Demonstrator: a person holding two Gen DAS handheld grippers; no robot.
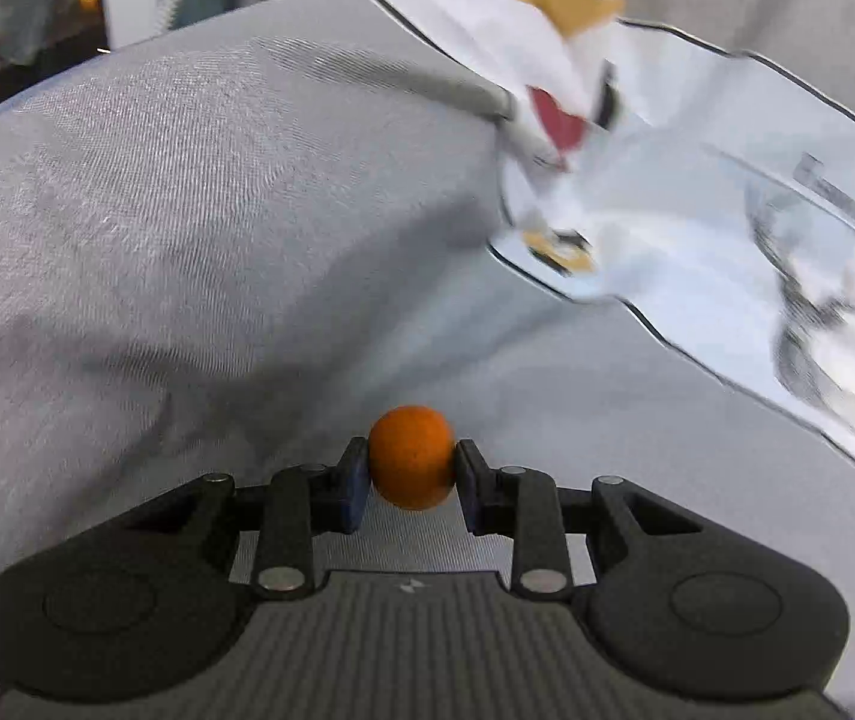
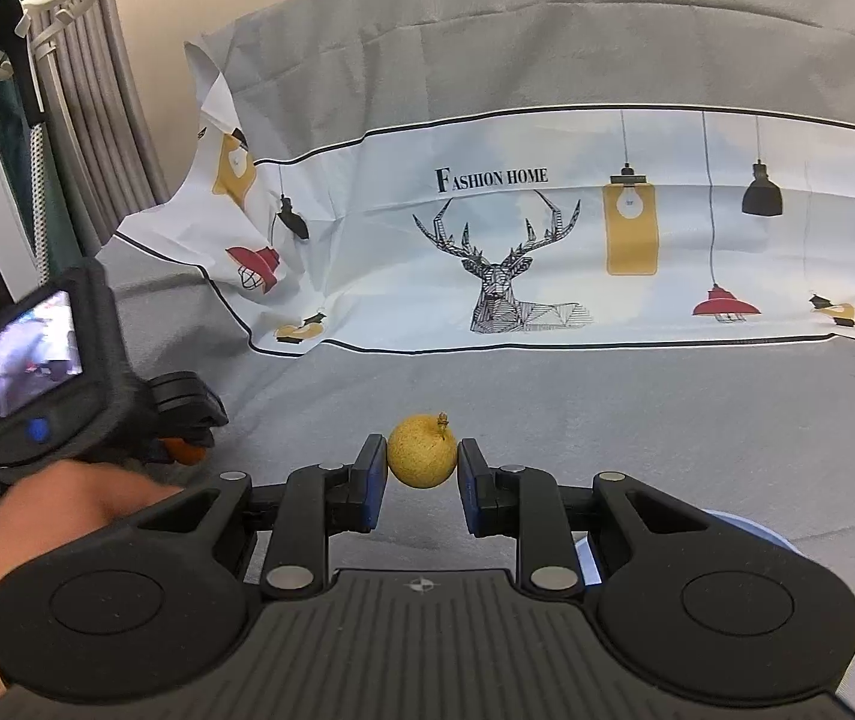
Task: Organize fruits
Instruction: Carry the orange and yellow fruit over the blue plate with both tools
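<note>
Fingers (image 1: 350,483) of my left gripper (image 1: 412,468) were pinching an orange fruit (image 1: 411,456) at its widest girth, one blue pad on each flank, held above the grey cloth (image 1: 187,210); the same gripper (image 2: 187,420) showed in the right view with the orange colour just visible under it. Fingers (image 2: 370,480) of my right gripper (image 2: 422,468) were clamped likewise on a yellow pear-like fruit (image 2: 421,451), speckled skin, pads touching both sides. Handling, as I judged it: both items small, light, firm-skinned and near-round, so liable to roll or squirt out of flat pads if gripped off-centre; hold across the middle, moderate pressure, since the flesh could bruise. Orientation: the orange fruit showed no stem and no evident long axis. The yellow fruit's short stem (image 2: 443,418) pointed up and slightly to the picture's right, giving it a roughly upright axis, crosswise to the fingers. Behind both lay the printed sheet (image 2: 547,240) with deer and lamps. A pale blue rim (image 2: 745,525) peeked beside my right gripper; I could not tell what it was.
</note>
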